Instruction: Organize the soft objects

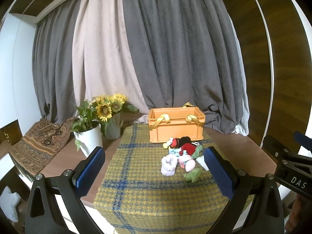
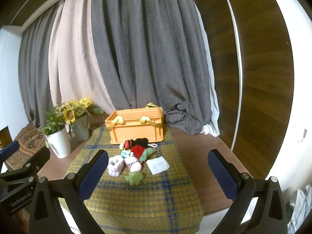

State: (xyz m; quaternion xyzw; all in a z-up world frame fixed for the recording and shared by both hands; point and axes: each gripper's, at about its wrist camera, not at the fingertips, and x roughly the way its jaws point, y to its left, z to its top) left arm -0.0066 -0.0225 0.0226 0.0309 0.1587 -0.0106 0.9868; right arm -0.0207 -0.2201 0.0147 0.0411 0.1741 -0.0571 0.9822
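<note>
Both grippers, left gripper (image 1: pixel 154 173) and right gripper (image 2: pixel 158 173), hang wide and empty, ready to pick; beyond them soft toys (image 2: pixel 134 156) lie heaped on the checked cloth (image 2: pixel 140 200), just before the open orange crate (image 2: pixel 136 128), likely their destination

Grey curtains (image 1: pixel 175 48), wood wall panel (image 2: pixel 259 78), sunflowers (image 1: pixel 109 107)

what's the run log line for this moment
phase: pre-grasp | left gripper: open, empty | right gripper: open, empty | soft toys: piled on plaid cloth | orange crate: behind pile
</note>
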